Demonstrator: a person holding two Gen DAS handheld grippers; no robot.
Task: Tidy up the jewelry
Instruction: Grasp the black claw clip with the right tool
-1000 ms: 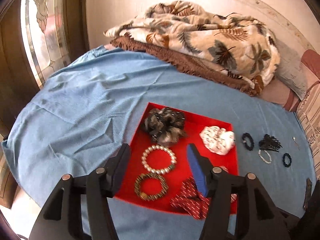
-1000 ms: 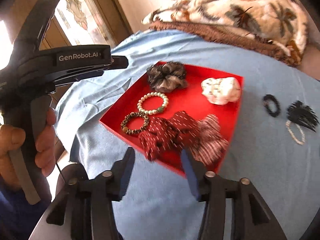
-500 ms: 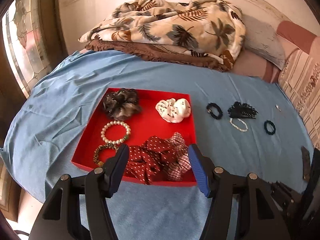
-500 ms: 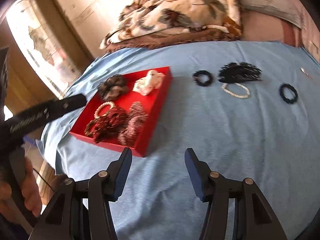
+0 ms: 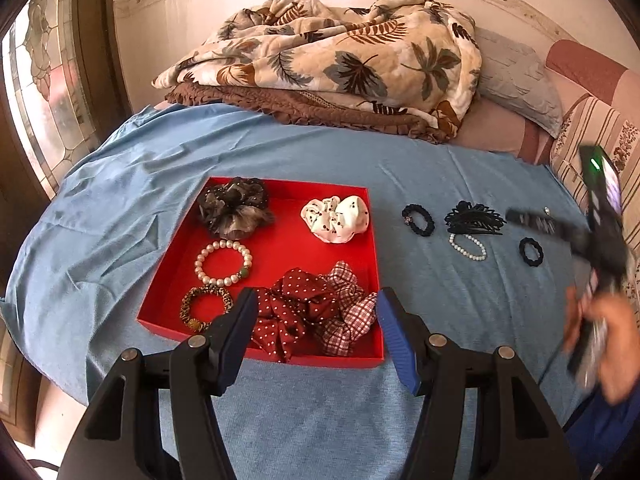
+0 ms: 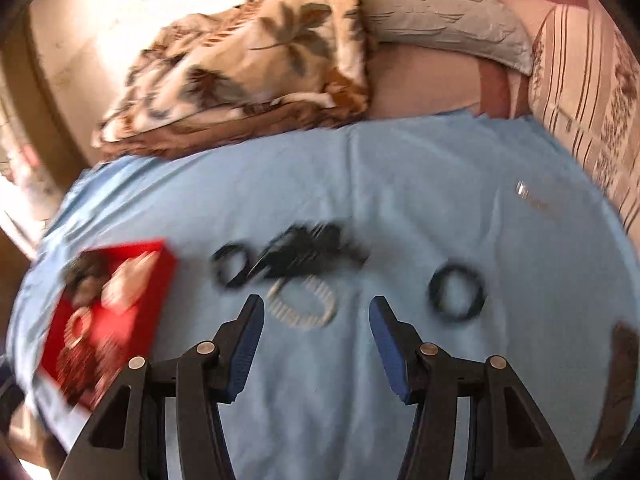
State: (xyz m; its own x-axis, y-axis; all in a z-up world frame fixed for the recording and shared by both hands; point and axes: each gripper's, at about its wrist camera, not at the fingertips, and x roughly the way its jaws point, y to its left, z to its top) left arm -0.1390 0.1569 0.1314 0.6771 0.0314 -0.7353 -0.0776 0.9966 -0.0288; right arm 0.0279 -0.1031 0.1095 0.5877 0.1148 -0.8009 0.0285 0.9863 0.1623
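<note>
A red tray [image 5: 276,252] on the blue cloth holds a dark scrunchie [image 5: 234,206], a white scrunchie [image 5: 336,218], a pearl bracelet [image 5: 223,262], a leopard bangle [image 5: 205,307] and red patterned scrunchies [image 5: 316,312]. My left gripper [image 5: 316,312] hangs open over the tray's near edge, empty. Right of the tray lie a black hair tie [image 5: 418,220], a black claw clip [image 5: 474,219], a small pearl bracelet [image 5: 468,246] and another black tie [image 5: 531,252]. My right gripper [image 6: 316,316] is open and empty just before the small pearl bracelet [image 6: 302,306], blurred.
A leaf-print quilt [image 5: 332,56] and a grey pillow [image 5: 516,80] are piled at the back. A stained-glass window [image 5: 44,92] is at the left. A small silvery item [image 6: 522,190] lies far right on the cloth. A hand [image 5: 604,340] holds the right gripper's handle.
The right gripper swung from the tray to the right, over the loose black ties and pearl bracelet. The left gripper shifted right along the tray's near edge, then held still.
</note>
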